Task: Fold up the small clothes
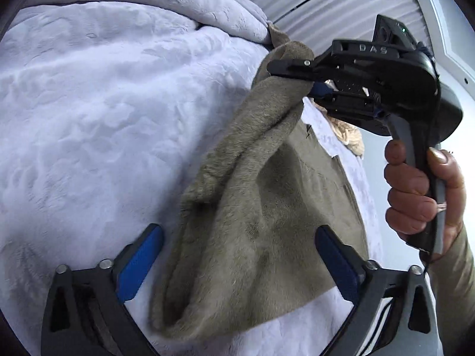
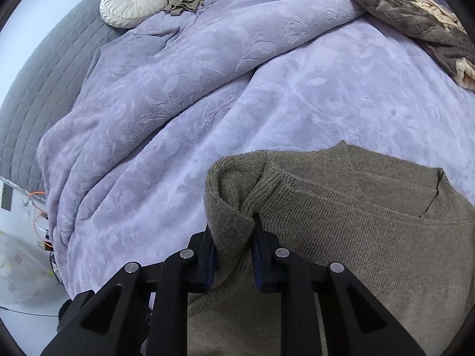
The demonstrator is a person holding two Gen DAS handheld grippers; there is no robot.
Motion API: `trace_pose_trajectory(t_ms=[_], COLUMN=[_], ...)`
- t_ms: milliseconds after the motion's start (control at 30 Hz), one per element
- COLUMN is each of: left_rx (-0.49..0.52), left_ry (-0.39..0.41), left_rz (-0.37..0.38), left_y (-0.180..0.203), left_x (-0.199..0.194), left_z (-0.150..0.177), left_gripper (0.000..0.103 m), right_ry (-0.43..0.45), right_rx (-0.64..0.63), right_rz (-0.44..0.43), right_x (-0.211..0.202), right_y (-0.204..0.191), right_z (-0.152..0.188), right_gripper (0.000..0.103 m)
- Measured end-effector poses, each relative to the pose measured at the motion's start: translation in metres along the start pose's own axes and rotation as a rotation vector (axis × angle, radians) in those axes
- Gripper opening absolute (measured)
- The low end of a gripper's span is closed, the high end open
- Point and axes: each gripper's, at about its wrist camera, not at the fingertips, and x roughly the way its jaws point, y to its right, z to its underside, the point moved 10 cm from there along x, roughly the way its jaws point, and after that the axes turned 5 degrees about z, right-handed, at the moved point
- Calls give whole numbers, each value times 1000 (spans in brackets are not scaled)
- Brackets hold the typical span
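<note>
Two grippers are working: my right gripper (image 2: 233, 231) is pinching the sweater (image 2: 371, 231) edge, my left gripper (image 1: 237, 255) is spreading wide over the blanket (image 1: 104, 103).

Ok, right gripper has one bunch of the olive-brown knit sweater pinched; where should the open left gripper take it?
Grip the olive-brown knit sweater at its loose lower fold, coming straight forward. That fold already hangs between the left gripper fingers, untouched, while the right gripper pinches the raised top over the lavender plush blanket.
</note>
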Motion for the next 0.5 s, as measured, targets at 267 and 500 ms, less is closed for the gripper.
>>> trace_pose_trajectory(t_ms=[267,500], left_rx=[102,173], left_ry=[-32,-18], left_rz=[-130,-252], left_y=[20,44], left_x=[4,-7], left_z=[6,6], left_gripper=[20,20], right_ry=[-5,10], right_rx=[33,51], right_rz=[-19,-44], right_x=[16,2], right_y=[-3,-1], right_z=[-5,-7], right_gripper=[21,21])
